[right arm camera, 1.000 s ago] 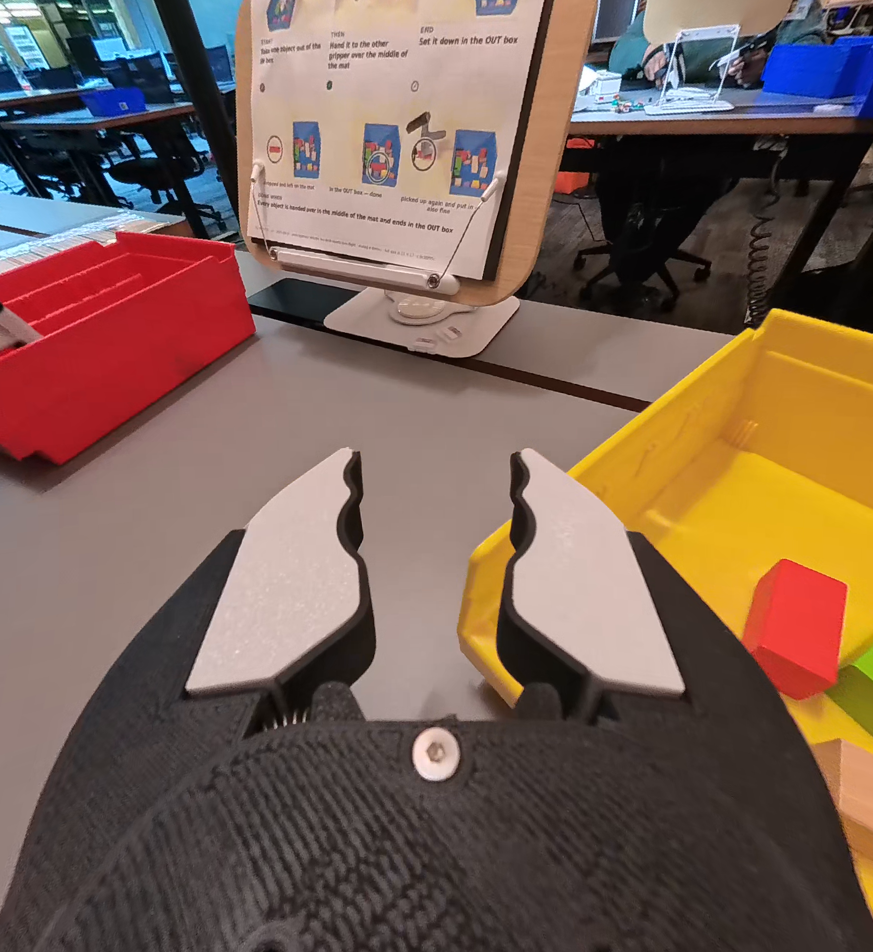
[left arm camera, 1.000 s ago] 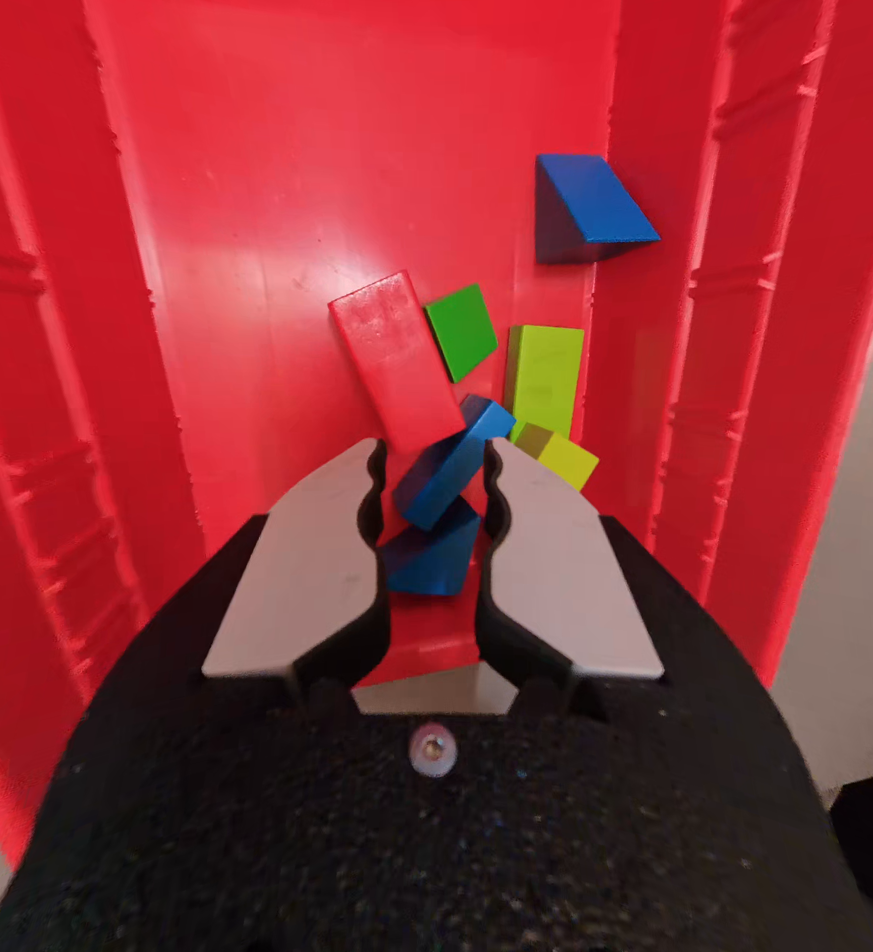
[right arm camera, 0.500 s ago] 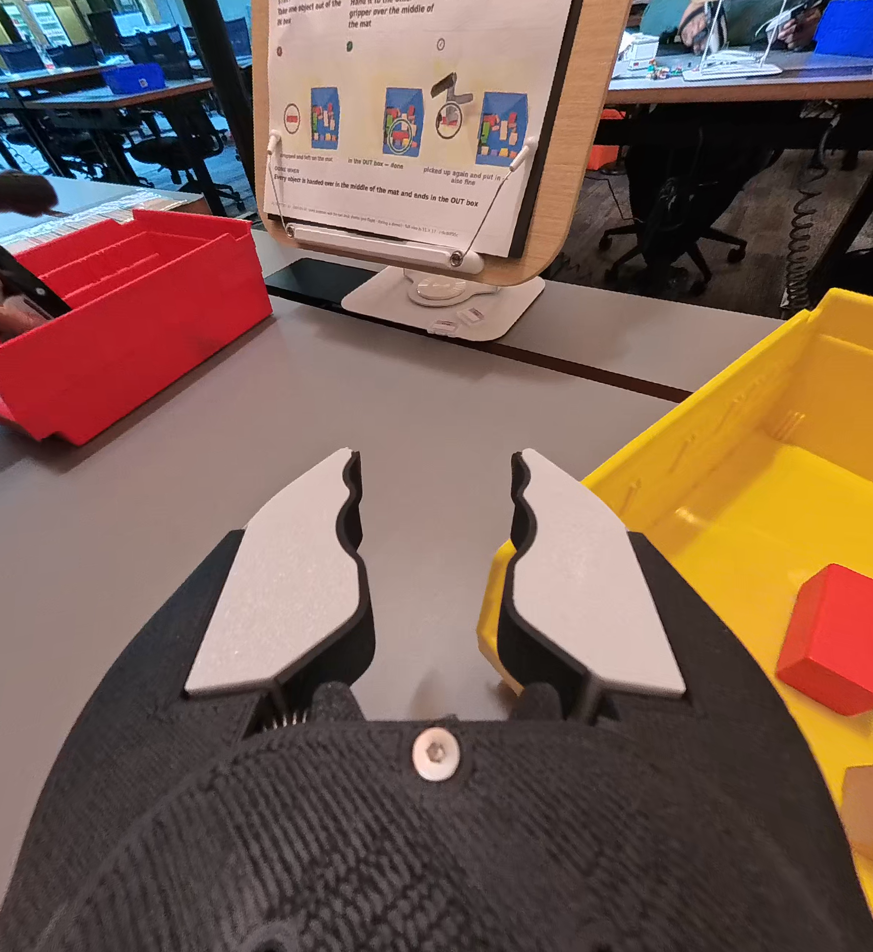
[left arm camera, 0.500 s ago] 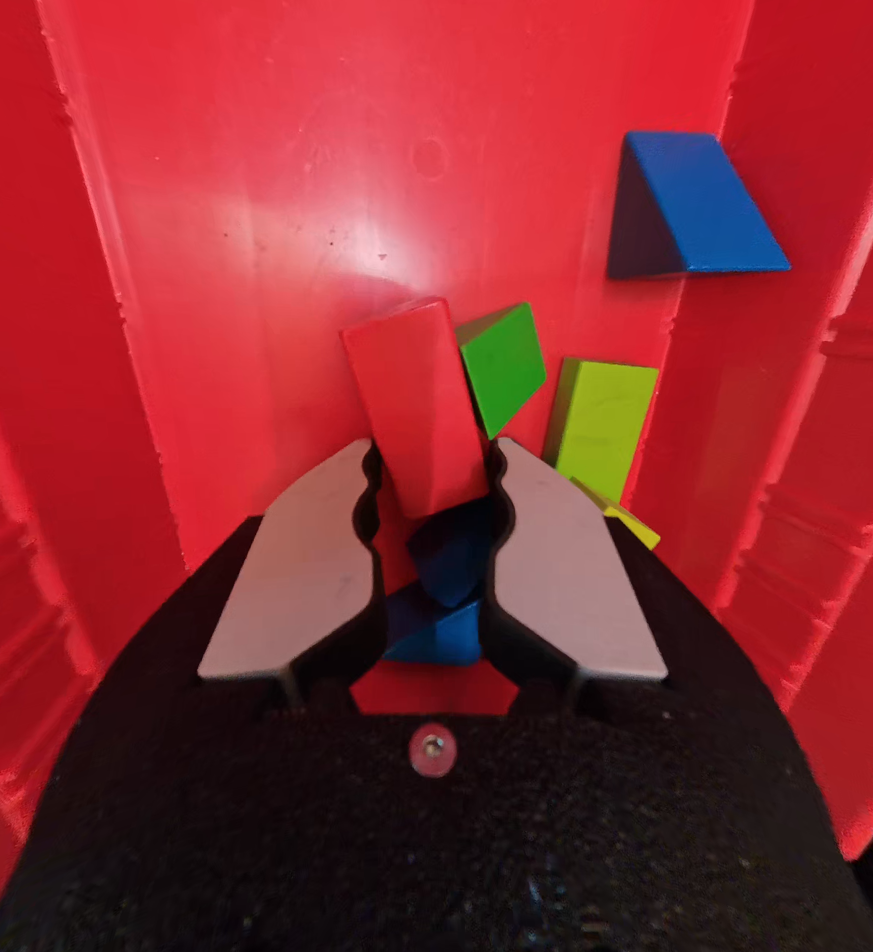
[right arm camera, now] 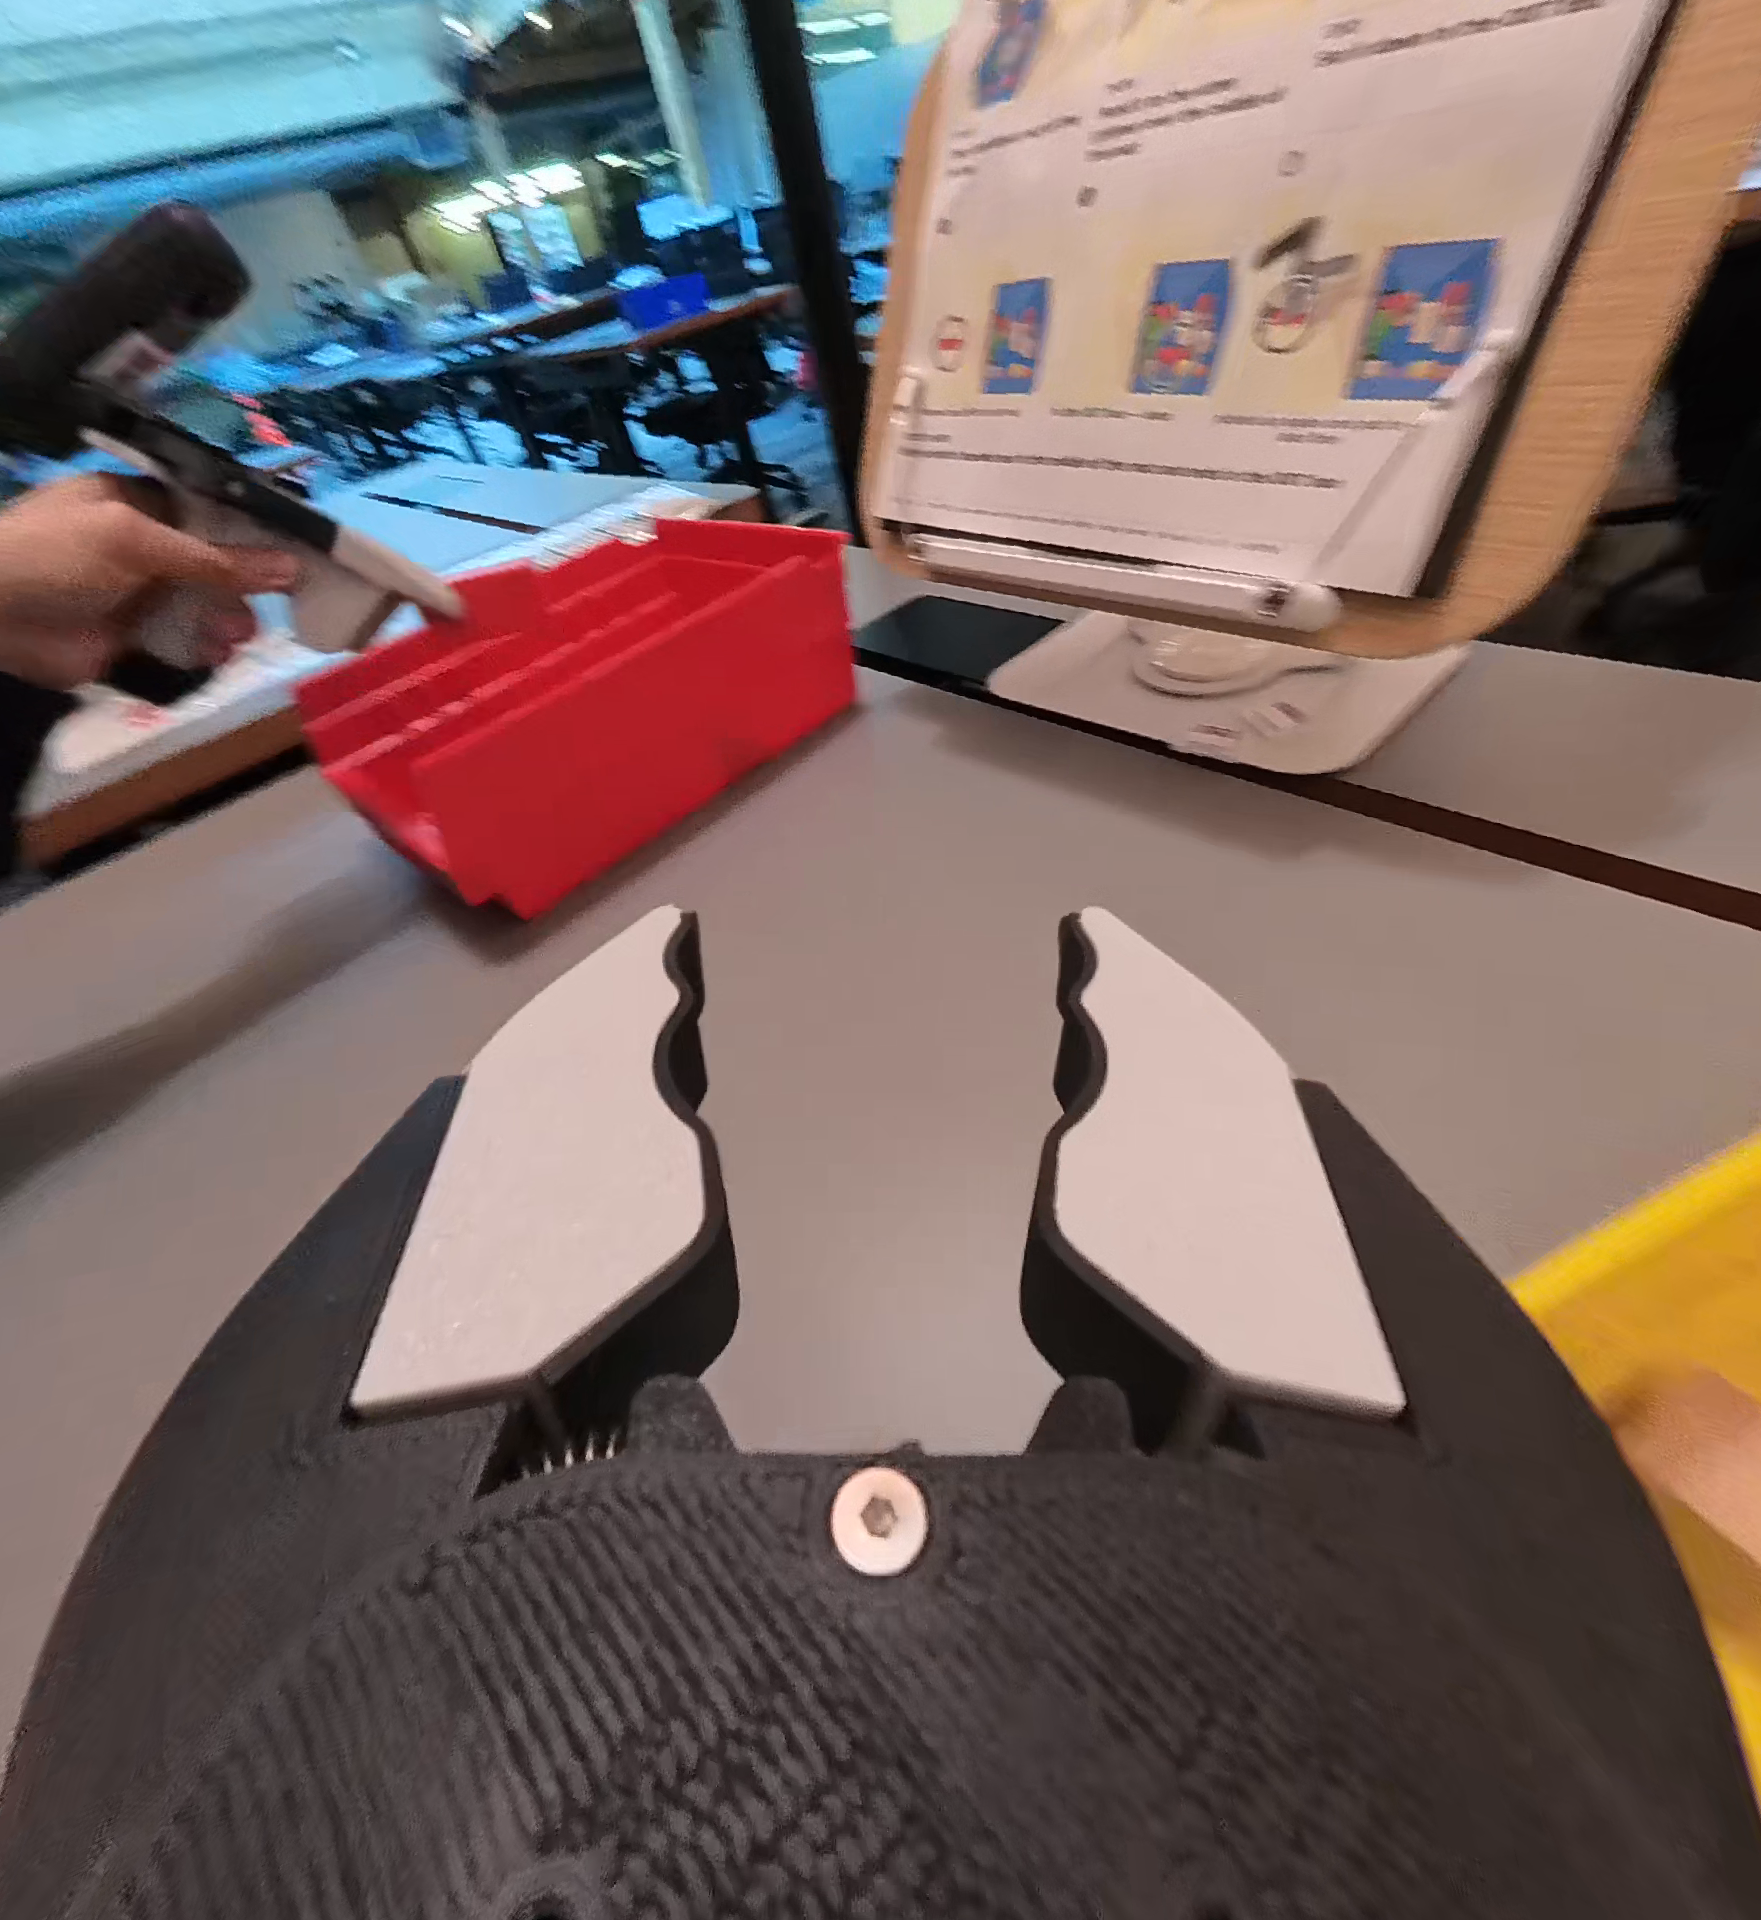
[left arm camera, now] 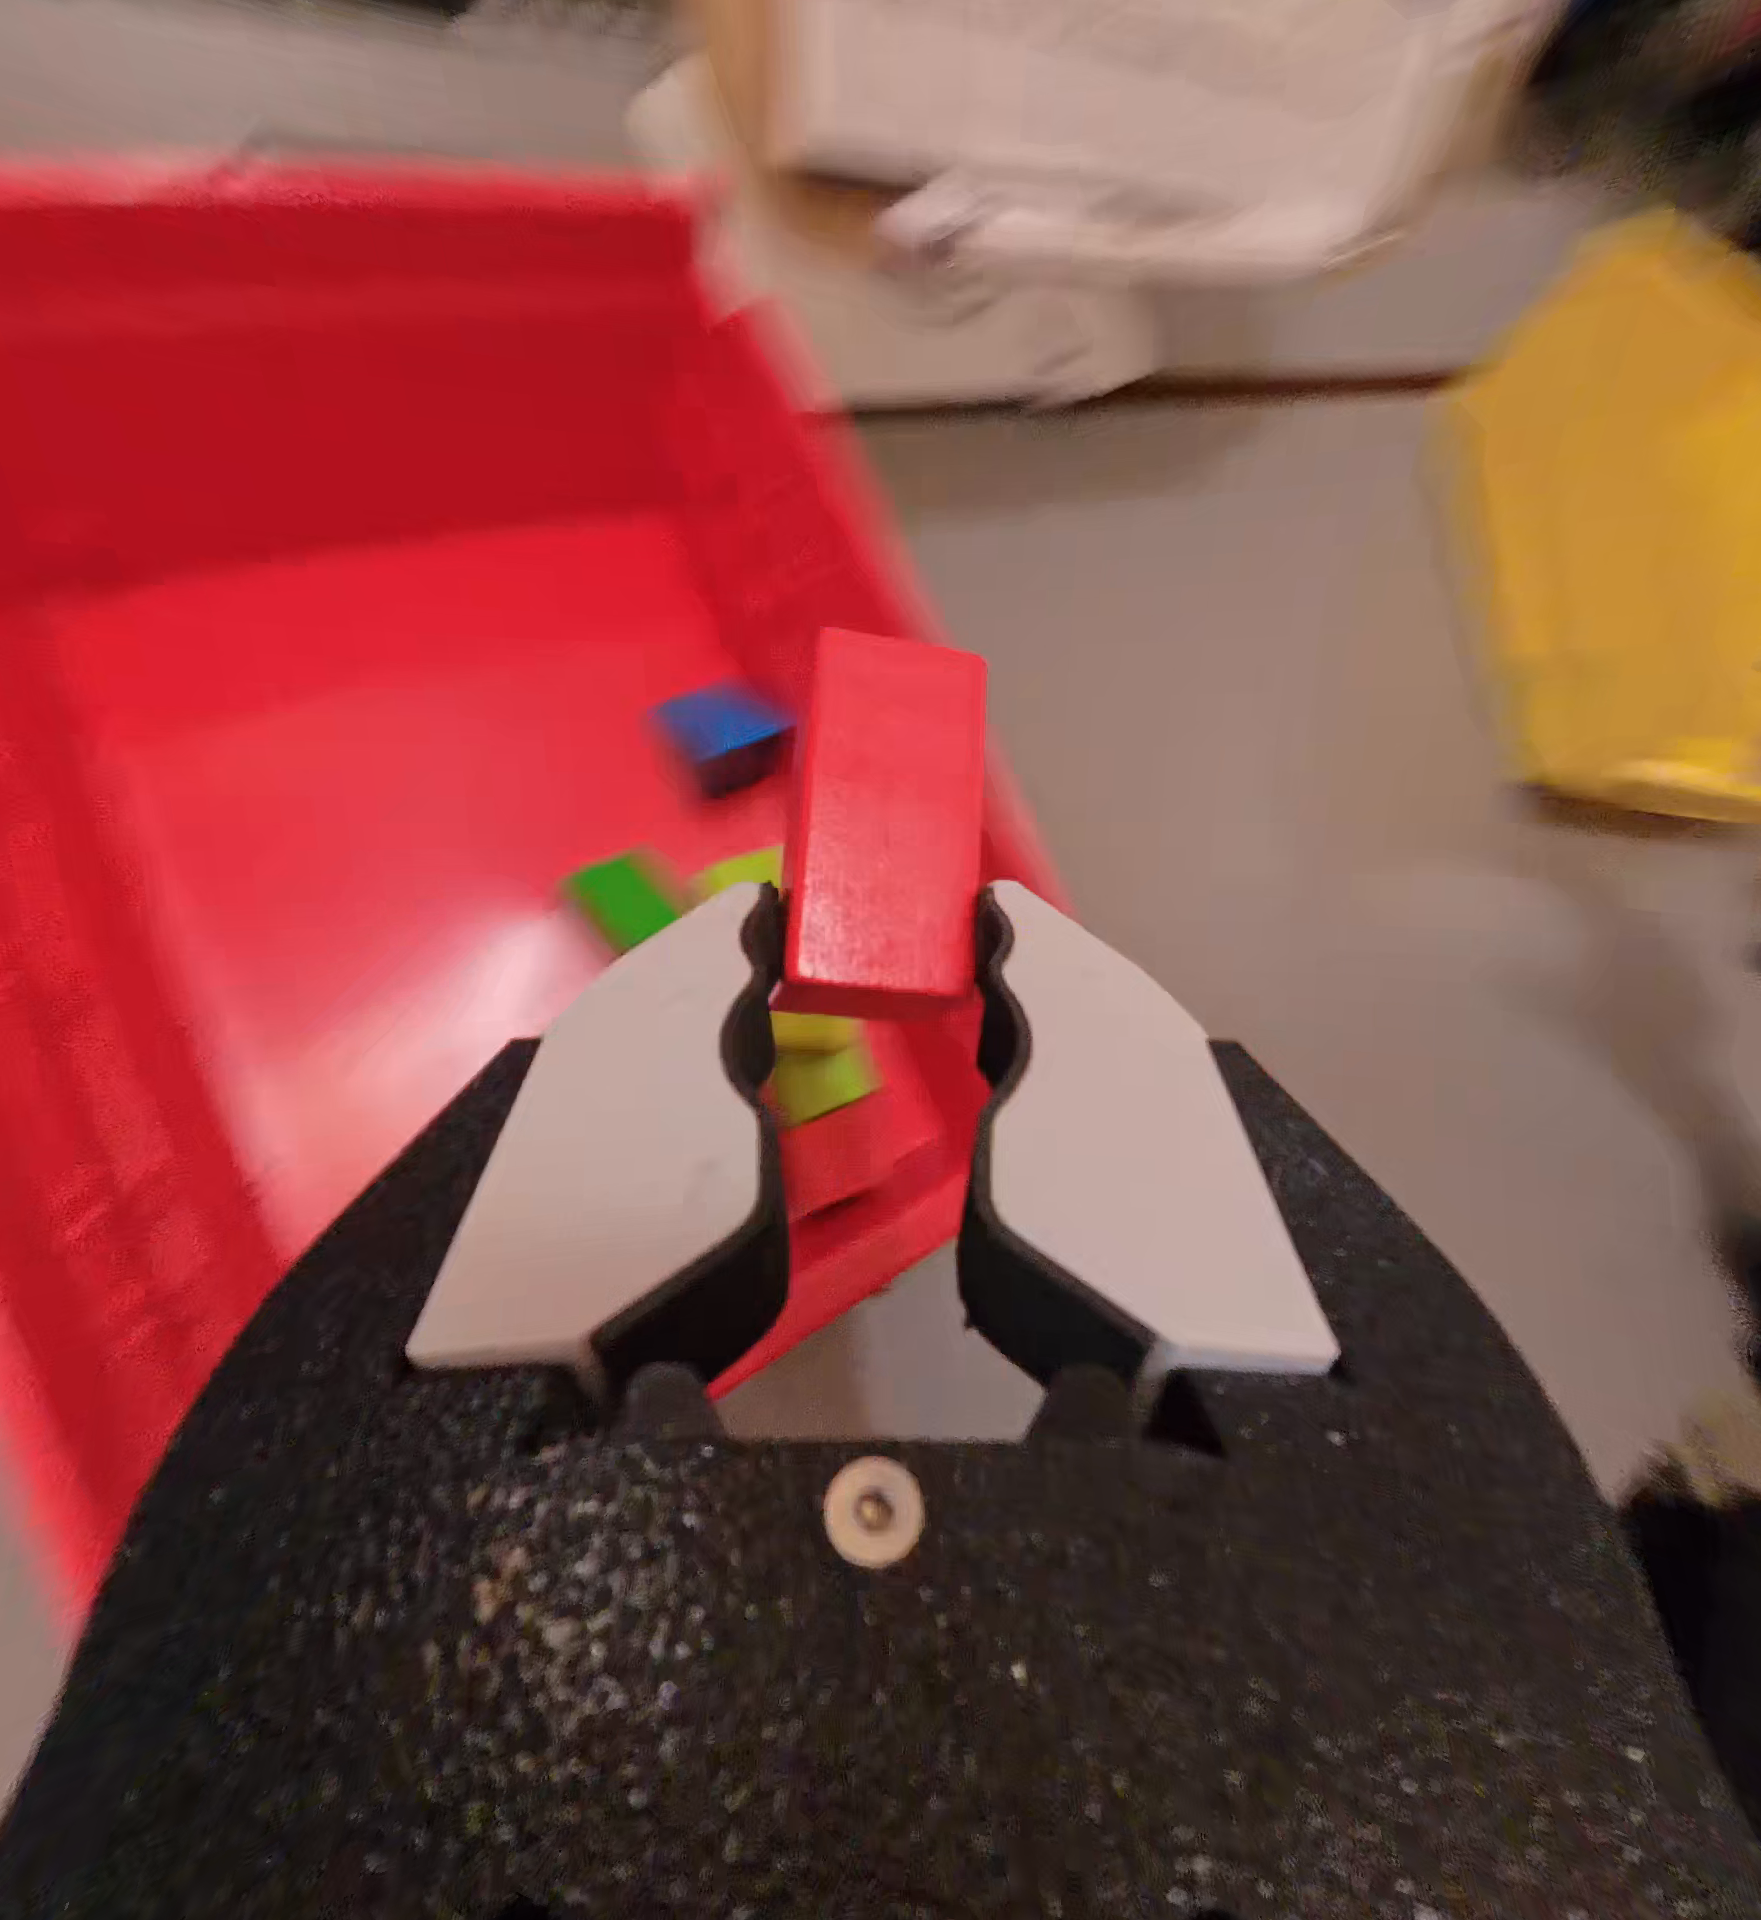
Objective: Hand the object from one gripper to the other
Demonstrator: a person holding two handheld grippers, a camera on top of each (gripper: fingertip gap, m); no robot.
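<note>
In the left wrist view my left gripper [left arm camera: 876, 935] is shut on a long red block [left arm camera: 886, 821]; both pads press its sides and it sticks out forward, lifted above the red bin [left arm camera: 336, 644]. Blue [left arm camera: 720, 732], green [left arm camera: 621, 899] and yellow-green [left arm camera: 819, 1075] blocks lie in that bin. In the right wrist view my right gripper [right arm camera: 876, 966] is open with nothing between its fingers, low over the grey table [right arm camera: 876, 831]. The left gripper [right arm camera: 336, 582] shows far left there, held by a hand above the red bin [right arm camera: 595, 717]; its fingertips are hidden.
A yellow bin [left arm camera: 1634, 520] stands to the right; in the right wrist view its rim [right arm camera: 1686, 1247] is beside my gripper, with a wooden block [right arm camera: 1749, 1486] in it. A board with an instruction sheet [right arm camera: 1271, 312] stands on a white base behind the table's middle.
My left gripper closed on the red block in the bin and lifted it out, swinging towards the table's middle. My right gripper turned left, away from the yellow bin, and stayed open.
</note>
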